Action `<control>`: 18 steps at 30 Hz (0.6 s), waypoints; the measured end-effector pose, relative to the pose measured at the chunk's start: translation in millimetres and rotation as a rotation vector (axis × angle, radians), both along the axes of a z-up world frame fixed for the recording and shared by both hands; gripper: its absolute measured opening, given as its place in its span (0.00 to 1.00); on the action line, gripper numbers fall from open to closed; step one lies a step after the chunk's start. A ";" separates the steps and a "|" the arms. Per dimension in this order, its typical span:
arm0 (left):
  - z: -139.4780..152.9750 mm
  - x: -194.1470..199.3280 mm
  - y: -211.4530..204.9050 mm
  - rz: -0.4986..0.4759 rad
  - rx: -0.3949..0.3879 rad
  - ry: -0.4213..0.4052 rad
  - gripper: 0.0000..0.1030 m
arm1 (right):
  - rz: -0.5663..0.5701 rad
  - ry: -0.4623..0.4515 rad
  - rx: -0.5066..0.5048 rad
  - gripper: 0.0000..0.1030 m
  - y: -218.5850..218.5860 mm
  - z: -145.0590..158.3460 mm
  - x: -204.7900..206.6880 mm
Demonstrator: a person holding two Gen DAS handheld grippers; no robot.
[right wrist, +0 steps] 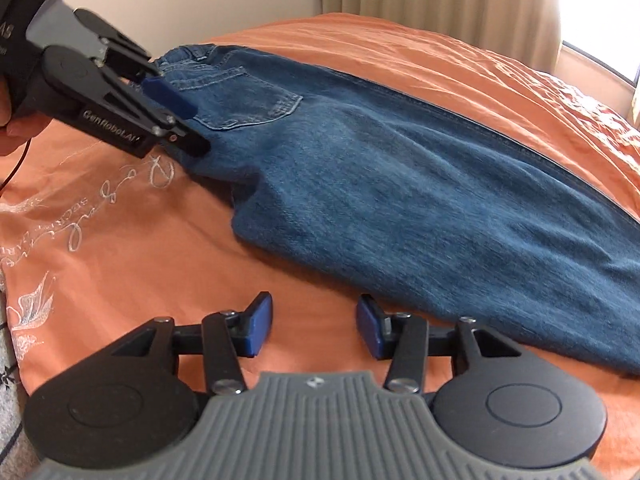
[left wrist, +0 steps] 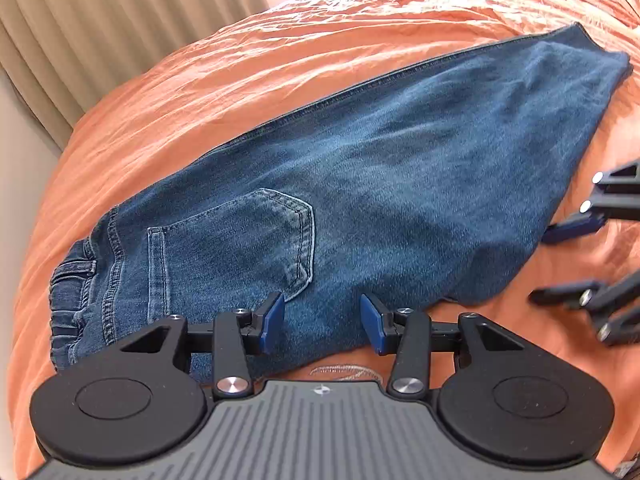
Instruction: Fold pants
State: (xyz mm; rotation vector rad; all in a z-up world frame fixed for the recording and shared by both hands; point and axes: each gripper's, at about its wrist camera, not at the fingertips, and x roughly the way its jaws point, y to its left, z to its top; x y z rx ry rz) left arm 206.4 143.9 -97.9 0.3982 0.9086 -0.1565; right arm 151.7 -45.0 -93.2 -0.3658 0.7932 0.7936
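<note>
Blue denim pants (left wrist: 360,184) lie flat on a wrinkled orange bedspread (left wrist: 240,64), folded leg on leg. The left gripper (left wrist: 322,322), jaws wide apart and holding nothing, hovers over the seat edge just below the stitched back pocket (left wrist: 236,248). The right gripper (right wrist: 314,326), likewise spread and empty, sits just beside the leg's near edge. Long axis: waistband (left wrist: 70,292) at left, hems far right.

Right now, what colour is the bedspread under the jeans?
Orange, with pale embroidered lettering; the bedspread under the jeans shows best in the right wrist view.
</note>
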 end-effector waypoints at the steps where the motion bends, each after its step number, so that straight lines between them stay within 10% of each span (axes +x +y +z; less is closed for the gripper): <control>1: 1.0 1.3 1.3 0.003 -0.010 -0.002 0.50 | 0.022 -0.024 0.000 0.44 6.7 -1.0 -2.1; 6: 10.1 7.4 9.5 0.022 0.000 -0.036 0.47 | 0.037 -0.230 0.021 0.44 24.5 8.0 -10.6; 16: 15.2 20.1 53.9 0.111 0.068 -0.034 0.43 | 0.109 -0.304 -0.027 0.49 60.2 -7.1 -1.6; 18: 14.0 23.1 67.7 0.159 0.110 -0.030 0.38 | 0.083 -0.320 -0.015 0.37 63.5 -4.7 0.9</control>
